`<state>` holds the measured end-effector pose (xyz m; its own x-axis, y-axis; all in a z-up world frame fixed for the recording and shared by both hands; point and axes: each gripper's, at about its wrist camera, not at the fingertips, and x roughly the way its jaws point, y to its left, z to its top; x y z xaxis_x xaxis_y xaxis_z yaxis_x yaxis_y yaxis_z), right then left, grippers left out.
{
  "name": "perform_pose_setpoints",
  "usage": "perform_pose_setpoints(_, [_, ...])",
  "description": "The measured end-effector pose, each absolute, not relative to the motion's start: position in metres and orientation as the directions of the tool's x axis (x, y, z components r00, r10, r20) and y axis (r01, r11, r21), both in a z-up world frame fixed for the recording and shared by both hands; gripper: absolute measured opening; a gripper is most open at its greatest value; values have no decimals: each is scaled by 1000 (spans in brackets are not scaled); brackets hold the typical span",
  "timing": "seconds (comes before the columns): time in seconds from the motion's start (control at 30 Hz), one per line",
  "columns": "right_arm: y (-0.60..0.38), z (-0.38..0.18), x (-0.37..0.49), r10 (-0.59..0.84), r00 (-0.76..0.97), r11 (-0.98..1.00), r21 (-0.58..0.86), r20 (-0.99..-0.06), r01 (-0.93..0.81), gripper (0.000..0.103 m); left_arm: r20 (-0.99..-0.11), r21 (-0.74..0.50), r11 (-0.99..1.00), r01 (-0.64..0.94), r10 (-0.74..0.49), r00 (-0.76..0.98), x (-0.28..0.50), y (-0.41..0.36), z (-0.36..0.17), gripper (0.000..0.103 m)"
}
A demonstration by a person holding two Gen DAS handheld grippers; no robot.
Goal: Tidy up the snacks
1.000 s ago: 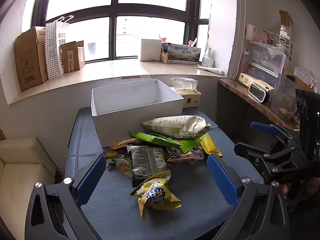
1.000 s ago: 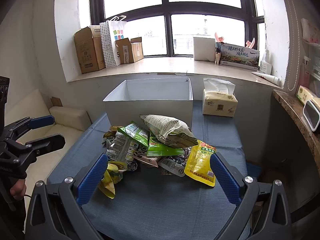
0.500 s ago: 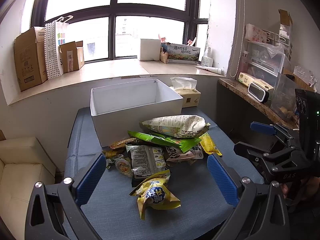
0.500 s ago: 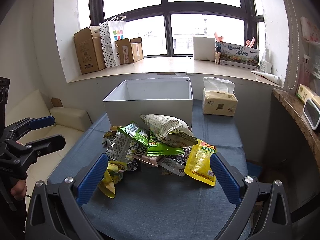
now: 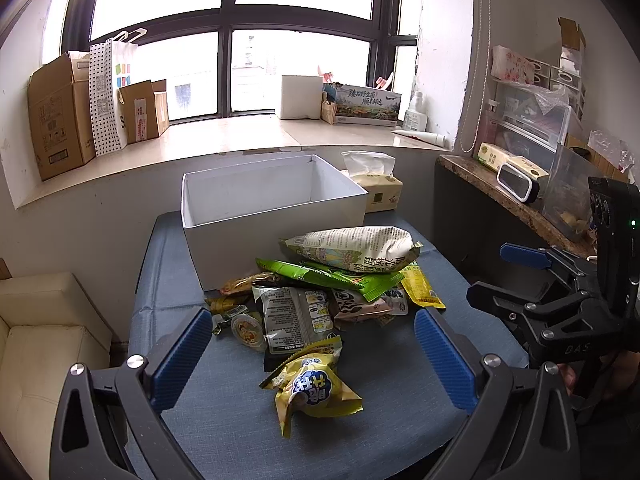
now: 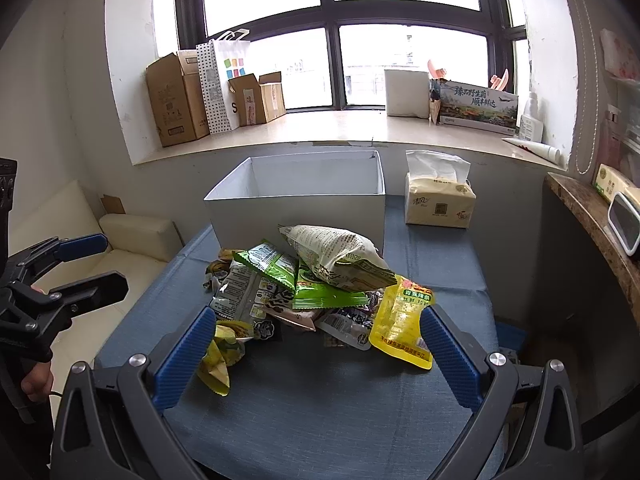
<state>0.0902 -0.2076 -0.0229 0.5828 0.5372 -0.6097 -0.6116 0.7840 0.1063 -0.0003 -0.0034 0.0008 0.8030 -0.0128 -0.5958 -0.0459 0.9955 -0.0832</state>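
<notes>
A heap of snack packets lies on the blue table (image 5: 400,408) in front of an open white box (image 5: 276,236). On top rests a cream puffed bag (image 5: 356,250) over green packets (image 5: 332,278). A yellow bag (image 5: 314,390) lies nearest in the left wrist view. A yellow pouch (image 6: 402,326) sits at the heap's right in the right wrist view. My left gripper (image 5: 312,352) is open, hanging above the near table edge before the heap. My right gripper (image 6: 314,354) is open too, nothing between its pads, at the table's near right.
A tissue pack (image 6: 438,200) stands right of the white box (image 6: 300,204). A cream sofa (image 5: 44,340) is left of the table. A stone shelf (image 5: 512,196) with a clock and containers is to the right. Cardboard boxes (image 6: 176,100) line the windowsill.
</notes>
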Motion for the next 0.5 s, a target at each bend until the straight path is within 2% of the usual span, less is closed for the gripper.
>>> perform_pose_setpoints(0.27, [-199, -29, 109, 548, 563, 765, 98, -618, -637, 103, -590, -105, 993, -55, -18, 807, -1, 2, -3, 103])
perform_pose_setpoints(0.5, [-166, -43, 183, 513, 516, 739, 47, -686, -672, 103, -581, -167, 983, -78, -34, 813, -2, 17, -8, 103])
